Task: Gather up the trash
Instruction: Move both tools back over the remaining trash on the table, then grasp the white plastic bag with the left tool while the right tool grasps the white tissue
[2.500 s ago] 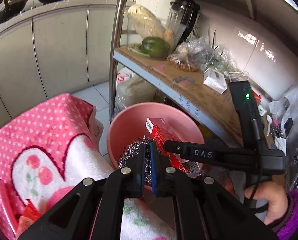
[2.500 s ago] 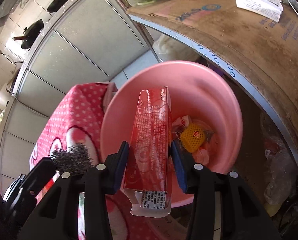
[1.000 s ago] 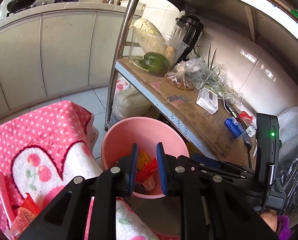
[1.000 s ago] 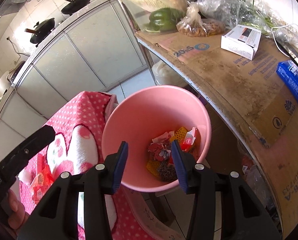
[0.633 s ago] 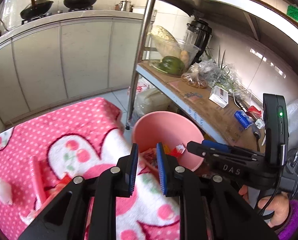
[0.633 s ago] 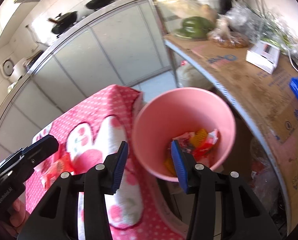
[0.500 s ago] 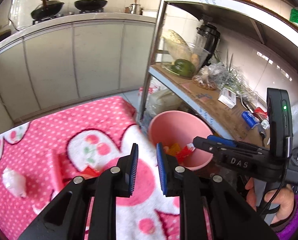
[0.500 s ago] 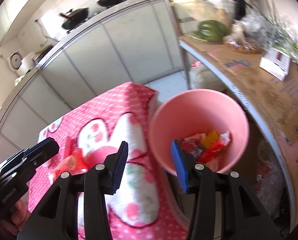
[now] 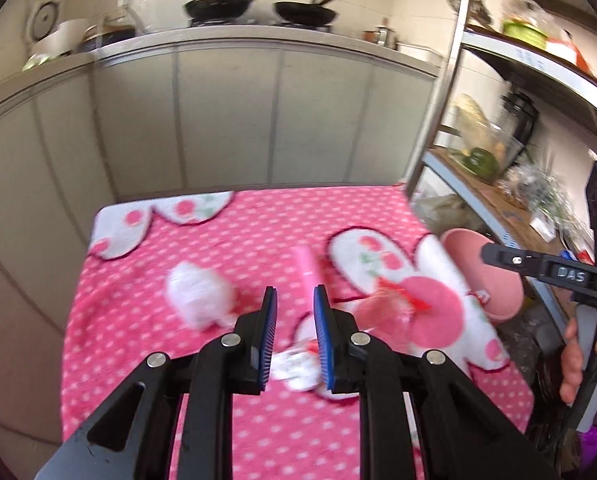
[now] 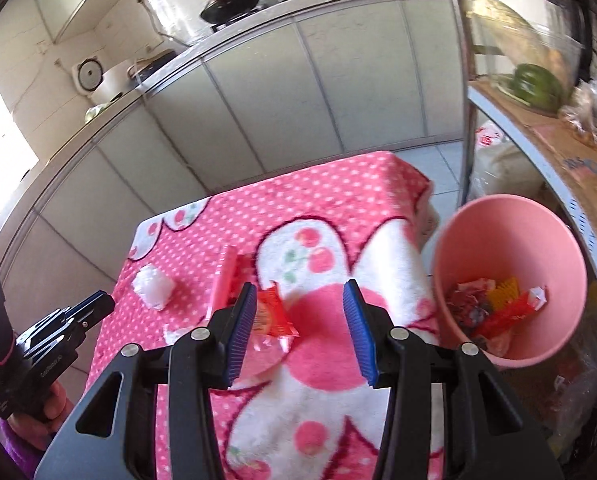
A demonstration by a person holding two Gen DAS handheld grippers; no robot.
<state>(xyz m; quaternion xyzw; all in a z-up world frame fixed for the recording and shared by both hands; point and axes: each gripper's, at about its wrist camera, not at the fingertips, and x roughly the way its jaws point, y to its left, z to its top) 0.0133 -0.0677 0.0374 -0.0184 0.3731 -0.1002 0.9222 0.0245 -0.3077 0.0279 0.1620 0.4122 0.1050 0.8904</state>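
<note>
While both tools hover over the pink polka-dot bench cover [image 10: 338, 184], the left hand-held gripper [image 9: 295, 320] and right hand-held gripper [image 10: 298, 328] stand released and empty. From left: a crumpled white tissue wad [image 10: 154, 286], light and compressible, pinch mid-bulk; a rigid pink plastic stick [image 10: 222, 280]; a slippery red crinkly wrapper [image 10: 272, 314], pinch its sealed edge; the pink plastic bin [image 10: 506, 224].
</note>
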